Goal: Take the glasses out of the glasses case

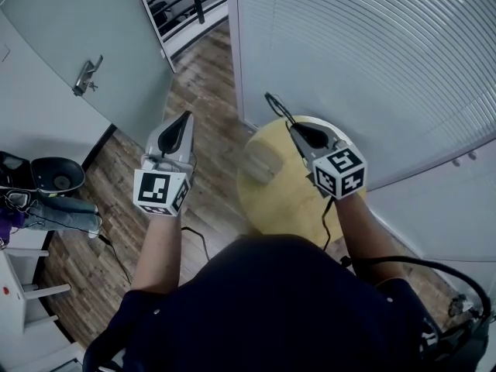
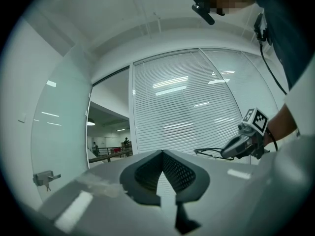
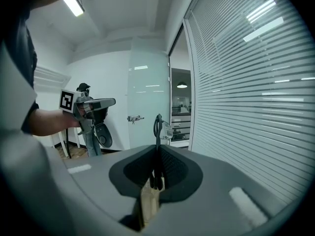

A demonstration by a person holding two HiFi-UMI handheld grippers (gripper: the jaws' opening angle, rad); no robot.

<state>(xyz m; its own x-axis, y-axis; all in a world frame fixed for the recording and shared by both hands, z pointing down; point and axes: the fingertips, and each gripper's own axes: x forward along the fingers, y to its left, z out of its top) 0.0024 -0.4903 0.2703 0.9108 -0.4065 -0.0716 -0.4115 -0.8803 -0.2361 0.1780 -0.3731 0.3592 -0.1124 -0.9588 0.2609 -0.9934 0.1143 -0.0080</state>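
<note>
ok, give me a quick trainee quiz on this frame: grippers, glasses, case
1. True or false: the glasses lie inside the glasses case.
2. The left gripper is: A) shut on the glasses, B) shut on the case, C) shut on nothing.
3. Fill in: the glasses case rests on the round yellow ___.

Key:
1. False. The right gripper is shut on them, up in the air.
2. C.
3. table.
</note>
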